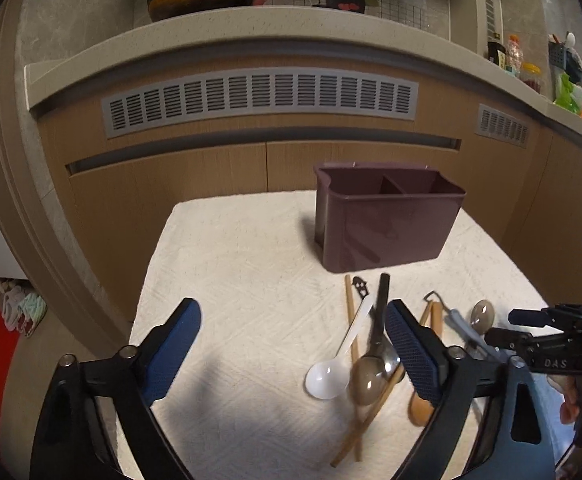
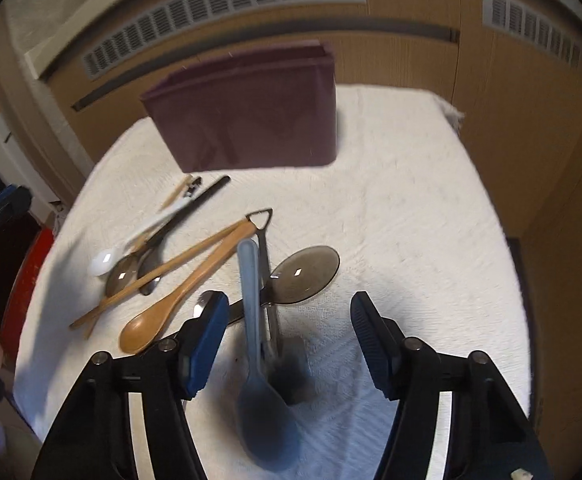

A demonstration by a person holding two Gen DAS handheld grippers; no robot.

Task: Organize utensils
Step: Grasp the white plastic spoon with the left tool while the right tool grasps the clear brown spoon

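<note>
Your desk [image 1: 231, 264] is covered by a cream textured cloth, and everything rests on that. At the back stands a dark maroon plastic utensil box [image 1: 387, 224] with a divider inside. In front of it you have a loose heap: a white plastic spoon [image 1: 331, 376], a translucent brown spoon with a black handle [image 1: 369, 384], light wooden chopsticks [image 1: 371, 412], a wooden spoon [image 2: 151, 326], a pale blue plastic spoon [image 2: 257, 380] and a smoky translucent round scoop [image 2: 307, 274].

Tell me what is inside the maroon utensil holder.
From the left wrist view, the maroon utensil holder shows a divider splitting it into two compartments, with no utensils sticking out. The bottoms are hidden by its walls, and the right wrist view shows only its outside.
</note>
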